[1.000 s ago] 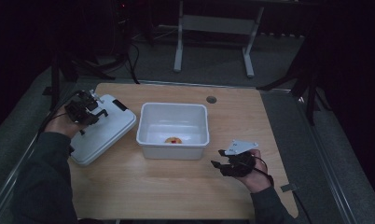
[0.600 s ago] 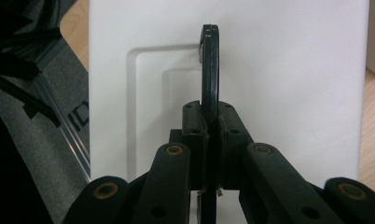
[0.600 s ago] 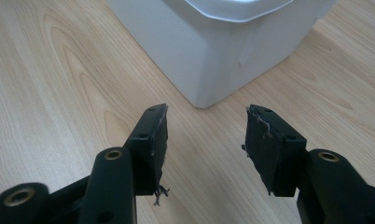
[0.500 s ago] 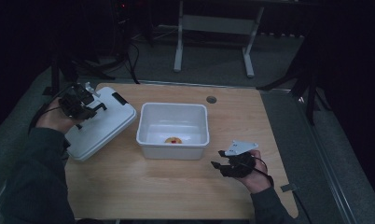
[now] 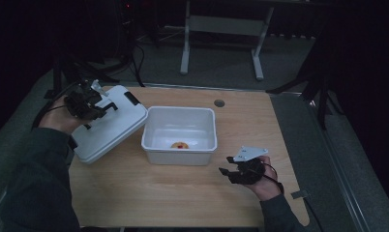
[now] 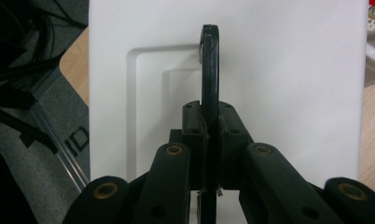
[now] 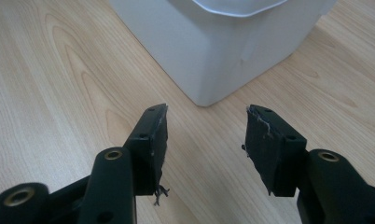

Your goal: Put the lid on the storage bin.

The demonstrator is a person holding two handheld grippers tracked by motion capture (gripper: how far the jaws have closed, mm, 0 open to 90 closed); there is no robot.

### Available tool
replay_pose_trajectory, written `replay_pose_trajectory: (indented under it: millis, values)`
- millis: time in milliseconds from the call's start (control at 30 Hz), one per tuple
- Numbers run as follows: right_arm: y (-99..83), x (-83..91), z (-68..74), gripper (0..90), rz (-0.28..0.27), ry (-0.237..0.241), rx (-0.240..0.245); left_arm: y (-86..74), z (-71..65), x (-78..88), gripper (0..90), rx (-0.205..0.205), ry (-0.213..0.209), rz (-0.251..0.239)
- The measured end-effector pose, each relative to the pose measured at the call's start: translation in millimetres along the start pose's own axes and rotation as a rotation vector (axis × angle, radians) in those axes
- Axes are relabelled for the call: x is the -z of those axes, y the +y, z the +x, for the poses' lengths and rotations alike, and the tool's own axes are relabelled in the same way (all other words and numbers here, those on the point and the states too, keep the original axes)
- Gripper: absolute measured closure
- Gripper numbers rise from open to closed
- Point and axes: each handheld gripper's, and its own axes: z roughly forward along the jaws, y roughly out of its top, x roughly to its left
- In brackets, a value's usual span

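My left gripper [image 5: 92,103] is shut on the thin black handle [image 6: 210,70] of a white lid [image 5: 116,129], at the table's left. The lid [image 6: 279,93] hangs tilted, its handle end raised and its far end low beside the white bin [image 5: 179,109]. A small orange and red object [image 5: 179,144] lies on the bin's floor. At the front right, my right gripper [image 5: 225,165] rests just above the wood with its jaws open and nothing between them. In the right gripper view, the gripper [image 7: 206,126] points at a corner of the bin [image 7: 213,51].
The wooden table [image 5: 149,193] has a round cable hole [image 5: 219,103] behind the bin. Cables [image 6: 22,93] lie on the grey floor off the left edge. A metal stand [image 5: 221,29] is on the floor beyond the table.
My left gripper has risen with the lid's handle in it, and the lid's near end has come up off the table. My right gripper has stayed put.
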Motion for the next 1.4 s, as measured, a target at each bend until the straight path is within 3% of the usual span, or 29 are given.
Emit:
replay_pose_trajectory:
  millis: [500,1400]
  values:
    - [-2.3,-0.8,0.1,48.2,0.001,0.003,-0.008,23.1,-14.1,-2.2,84.4,-0.056,-0.038,-0.038]
    - [-4.8,-3.1,1.7,48.3,0.006,0.010,-0.010,63.0,-40.6,-11.6,84.4,-0.173,-0.092,-0.061]
